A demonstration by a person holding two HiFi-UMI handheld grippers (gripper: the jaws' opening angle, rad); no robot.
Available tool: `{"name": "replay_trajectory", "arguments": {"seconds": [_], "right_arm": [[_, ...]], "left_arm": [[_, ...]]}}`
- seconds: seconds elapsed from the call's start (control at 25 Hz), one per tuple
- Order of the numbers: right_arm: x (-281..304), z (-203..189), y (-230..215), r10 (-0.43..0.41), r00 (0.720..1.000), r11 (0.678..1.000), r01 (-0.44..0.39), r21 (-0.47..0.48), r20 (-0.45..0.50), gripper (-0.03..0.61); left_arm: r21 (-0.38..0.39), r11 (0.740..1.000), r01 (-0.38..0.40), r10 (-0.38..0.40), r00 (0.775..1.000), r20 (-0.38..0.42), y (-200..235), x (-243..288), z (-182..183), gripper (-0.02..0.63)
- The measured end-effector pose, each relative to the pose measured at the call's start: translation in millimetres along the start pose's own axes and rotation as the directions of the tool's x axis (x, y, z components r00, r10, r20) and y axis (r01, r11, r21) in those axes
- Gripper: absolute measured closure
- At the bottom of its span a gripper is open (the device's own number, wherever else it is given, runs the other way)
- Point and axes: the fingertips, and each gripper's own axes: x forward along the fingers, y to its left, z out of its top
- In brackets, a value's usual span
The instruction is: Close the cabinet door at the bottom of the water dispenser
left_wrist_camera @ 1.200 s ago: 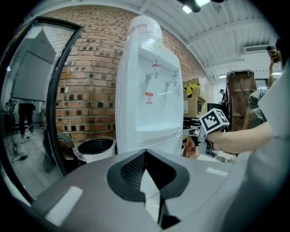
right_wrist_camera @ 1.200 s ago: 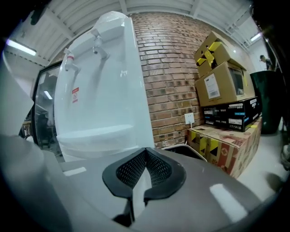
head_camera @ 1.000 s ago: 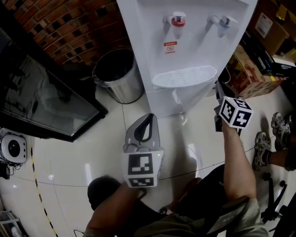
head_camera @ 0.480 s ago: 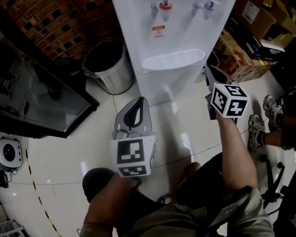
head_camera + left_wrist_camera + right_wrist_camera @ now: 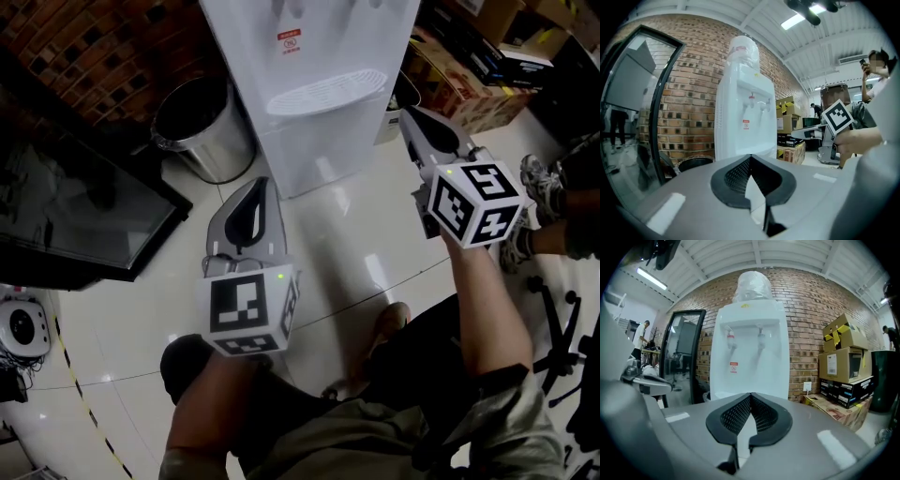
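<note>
Both forearms reach forward from the bottom of the head view. The left forearm (image 5: 211,412) rises from lower centre. The left hand-held gripper (image 5: 255,187) points toward the upper middle of the frame at the water dispenser (image 5: 300,56), close to level, with its marker cube facing the camera. Its jaws are clenched tip to tip with nothing between them.

The right forearm (image 5: 483,309) runs up the right side. The right hand-held gripper (image 5: 409,114) sits higher in the frame, just beside the dispenser's right edge, and angles up and to the left. Its jaws are also pressed together and empty.

The cabinet door (image 5: 314,159) lies below the drip tray (image 5: 323,92) at upper centre and looks flush with the dispenser's body. A metal bin (image 5: 192,127) stands to the left of it on the tiled floor (image 5: 347,244).
</note>
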Motion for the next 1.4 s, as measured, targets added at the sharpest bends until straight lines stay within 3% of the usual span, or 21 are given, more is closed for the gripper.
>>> {"name": "replay_trajectory", "arguments": {"seconds": [0.36,0.64,1.0,1.4], "right_arm": [[-57.5,42.0,83.0,0.138,0.987,0.990,-0.138,0.000,0.077,0.577],[-82.1,61.4,148.9,0.236,0.964,0.971,-0.238,0.003,0.122,0.577],[-88.0,62.9,257.2,0.429,0.894,0.903,-0.428,-0.035,0.126,0.577],[-88.6,39.0,329.5,0.559,0.827,0.828,-0.556,-0.073,0.051,0.577]], "left_arm": [[0.025,1.000,0.003,-0.004,0.998,0.070,14.4,-65.5,32.9,0.614],[0.045,0.997,-0.061,0.059,0.997,0.048,42.5,-125.1,31.5,0.613],[0.068,0.990,-0.126,0.126,0.992,0.004,66.1,-181.0,18.5,0.612],[0.048,0.979,-0.199,0.199,0.980,0.013,100.2,-207.8,17.0,0.612]]}}
